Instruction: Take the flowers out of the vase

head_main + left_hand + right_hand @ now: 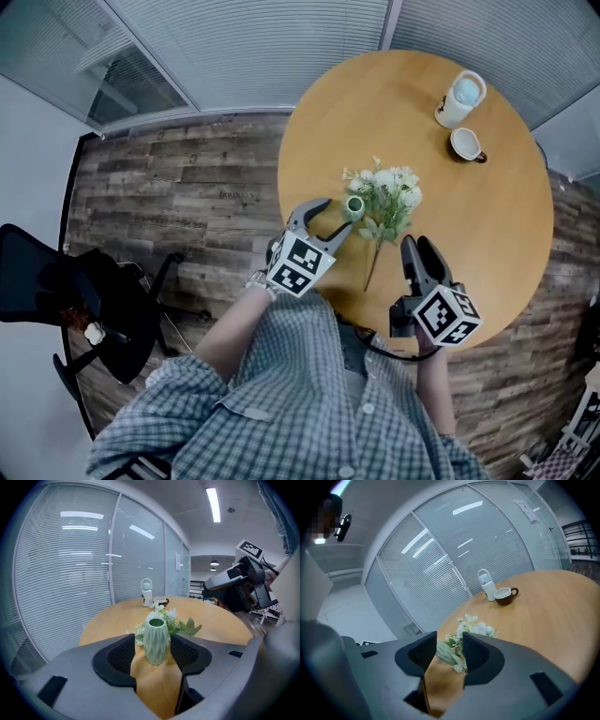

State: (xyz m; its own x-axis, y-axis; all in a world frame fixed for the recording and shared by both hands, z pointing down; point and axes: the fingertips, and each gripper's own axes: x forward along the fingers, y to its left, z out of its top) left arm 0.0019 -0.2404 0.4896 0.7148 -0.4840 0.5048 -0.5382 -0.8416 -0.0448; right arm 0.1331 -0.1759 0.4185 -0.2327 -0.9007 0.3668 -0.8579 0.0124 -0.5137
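A bunch of white flowers with green leaves (386, 200) lies flat on the round wooden table (487, 234), its stem pointing toward me. Beside the blooms stands a small pale green ribbed vase (354, 207), upright and with nothing in it (155, 641). My left gripper (336, 216) is open, and the vase sits between its fingertips (153, 644) with a clear gap on the left side. To the right of the stem, my right gripper (416, 244) hangs open above the table. Through its jaws (450, 648) the flowers (476, 627) show farther off, not held.
A white container with a pale blue top (461, 98) and a brown cup (466, 145) stand at the far side of the table. A black office chair (84, 300) is on the wooden floor to the left. Glass walls with blinds lie beyond.
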